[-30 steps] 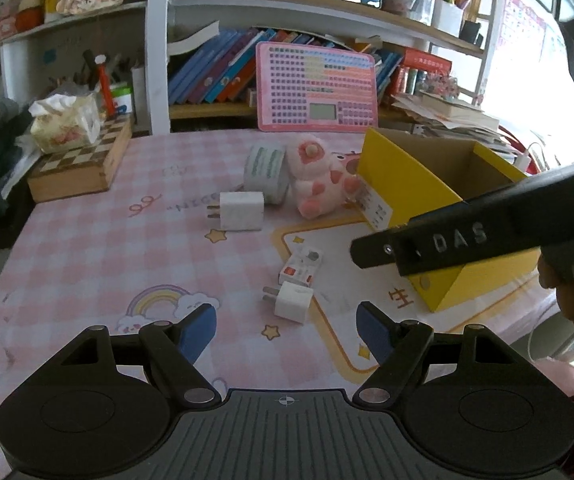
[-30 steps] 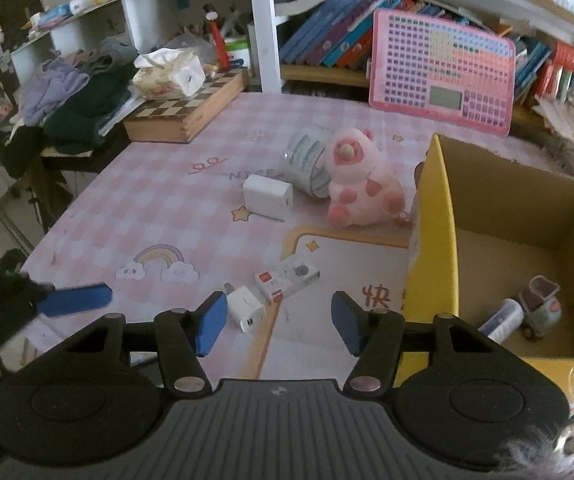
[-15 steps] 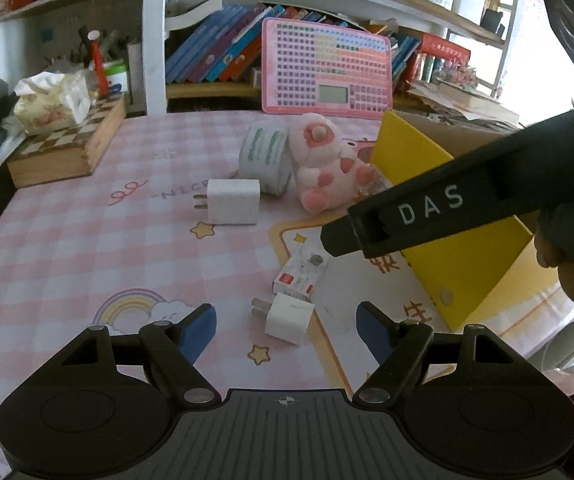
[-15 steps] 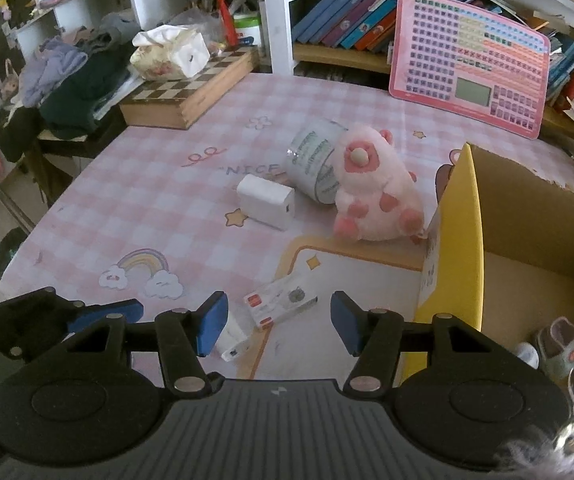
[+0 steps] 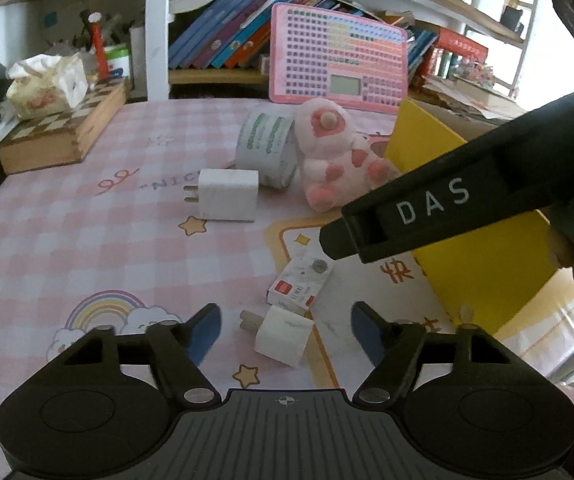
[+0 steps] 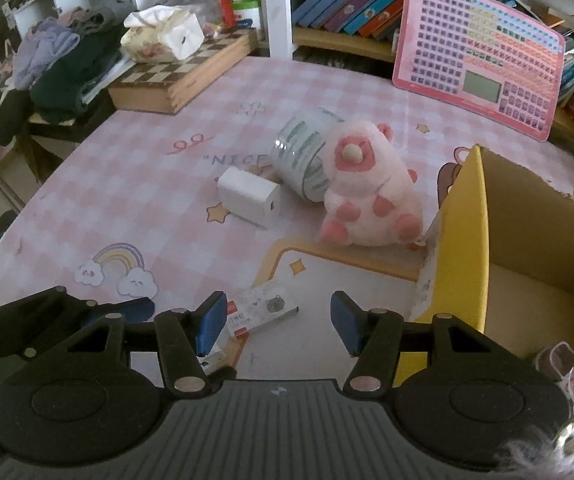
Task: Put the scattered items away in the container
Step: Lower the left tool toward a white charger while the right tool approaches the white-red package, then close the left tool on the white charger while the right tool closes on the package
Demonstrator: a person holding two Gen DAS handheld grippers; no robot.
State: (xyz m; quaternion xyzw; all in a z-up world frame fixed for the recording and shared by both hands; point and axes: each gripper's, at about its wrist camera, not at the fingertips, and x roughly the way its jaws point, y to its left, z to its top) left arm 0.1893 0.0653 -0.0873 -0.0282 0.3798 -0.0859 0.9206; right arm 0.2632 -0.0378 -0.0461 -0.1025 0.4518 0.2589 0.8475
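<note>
Task is partly along, most of it left. The yellow box (image 6: 463, 240) is sitting at the right of the counter (image 5: 67, 240) and is already holding a small item or two, barely showing at its bottom corner (image 6: 559, 360) in the right wrist view; too cut off to name.

Still lying loose on the counter: small white charger (image 5: 283, 340), a flat red-and-white packet (image 5: 301, 286) touching it on the far side, a bigger white charger (image 5: 229, 196) further back, a tape roll (image 5: 267, 152) on its side just behind that, and a pink plush (image 5: 339, 164) leaning against the roll and sitting just beside the box wall. So five things are waiting to go in.

Left gripper (image 5: 283, 332) is hovering low over the small white charger; its jaws have just been closing, the charger is sitting between the blue fingers (image 5: 203, 332) but they are not pressing on it, so released and empty for now. Right gripper (image 6: 273, 324) is pointing down at the packet, jaws parted, nothing grasped; the packet is lying by its left finger, not clamped.

Judging from this, two pickups are being set up at once: left for the small charger, right probably for the packet.
</note>
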